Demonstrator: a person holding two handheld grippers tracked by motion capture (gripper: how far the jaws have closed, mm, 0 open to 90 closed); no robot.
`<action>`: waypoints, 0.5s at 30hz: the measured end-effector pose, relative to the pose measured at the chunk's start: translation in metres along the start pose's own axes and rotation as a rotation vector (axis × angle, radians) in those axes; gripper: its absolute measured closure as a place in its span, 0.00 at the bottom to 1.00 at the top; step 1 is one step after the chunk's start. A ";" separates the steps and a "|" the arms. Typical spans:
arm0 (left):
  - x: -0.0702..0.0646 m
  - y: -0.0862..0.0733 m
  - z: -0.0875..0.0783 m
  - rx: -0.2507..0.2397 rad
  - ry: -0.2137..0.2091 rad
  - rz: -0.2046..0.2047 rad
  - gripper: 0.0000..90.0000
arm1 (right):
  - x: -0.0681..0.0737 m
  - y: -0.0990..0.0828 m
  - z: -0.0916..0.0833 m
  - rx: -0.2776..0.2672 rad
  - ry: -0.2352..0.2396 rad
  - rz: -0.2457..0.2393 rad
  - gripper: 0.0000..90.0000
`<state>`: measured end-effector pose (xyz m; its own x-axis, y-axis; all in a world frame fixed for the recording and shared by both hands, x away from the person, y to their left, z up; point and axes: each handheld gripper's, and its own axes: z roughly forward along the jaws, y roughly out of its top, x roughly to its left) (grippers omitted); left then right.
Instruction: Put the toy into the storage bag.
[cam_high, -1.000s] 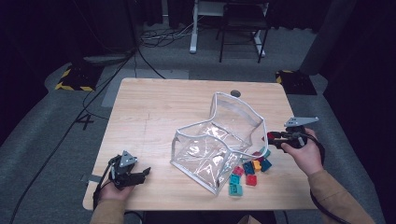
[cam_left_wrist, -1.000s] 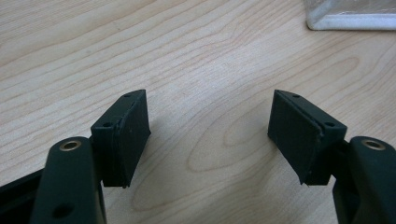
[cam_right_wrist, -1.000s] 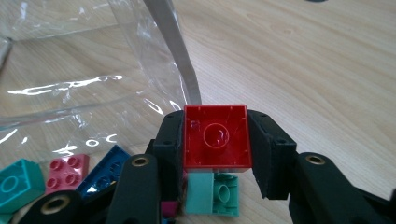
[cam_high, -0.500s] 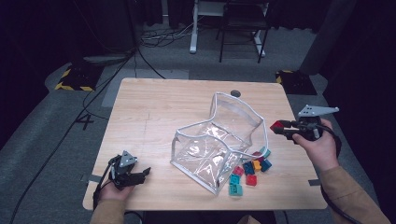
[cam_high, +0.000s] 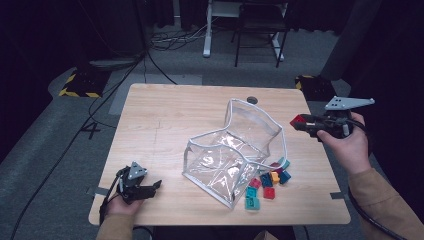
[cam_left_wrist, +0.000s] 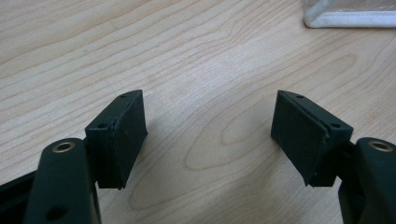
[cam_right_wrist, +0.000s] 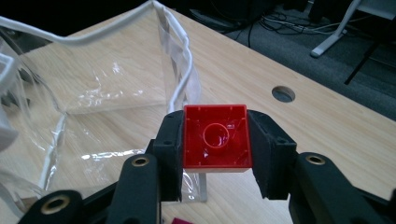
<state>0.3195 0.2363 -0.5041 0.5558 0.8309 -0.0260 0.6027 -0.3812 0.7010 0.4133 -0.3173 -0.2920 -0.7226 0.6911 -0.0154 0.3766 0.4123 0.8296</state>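
One camera is looking down from above onto the table (cam_high: 165, 125). The right gripper (cam_right_wrist: 215, 144) camera is looking closely along its jaws at the clear bag (cam_right_wrist: 112, 88), which the high view is also showing (cam_high: 235, 150). The left gripper (cam_left_wrist: 210, 135) camera is facing bare wood just ahead of its jaws.

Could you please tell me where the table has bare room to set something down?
The table is bare left of the clear bag, out to its far edge. It is crowded beside the blocks at the bag's near right corner.

Dark room; grey carpet floor (cam_high: 45, 165); white desk legs (cam_high: 207, 30), black chair (cam_high: 257, 30), floor cables (cam_high: 170, 40) behind wooden table (cam_high: 165, 115).
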 end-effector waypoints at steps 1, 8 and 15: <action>0.000 0.000 0.000 0.000 0.000 0.001 0.30 | 0.002 0.003 0.000 -0.002 0.002 -0.004 0.66; 0.000 0.000 0.000 0.001 -0.001 -0.001 0.29 | 0.018 0.024 0.004 -0.017 0.031 -0.035 0.66; 0.000 0.000 -0.001 0.004 -0.004 0.003 0.29 | 0.036 0.042 0.017 -0.020 0.073 -0.060 0.66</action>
<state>0.3189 0.2365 -0.5040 0.5595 0.8284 -0.0269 0.6035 -0.3849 0.6983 0.4134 -0.2649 -0.2671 -0.7840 0.6202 -0.0256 0.3203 0.4395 0.8392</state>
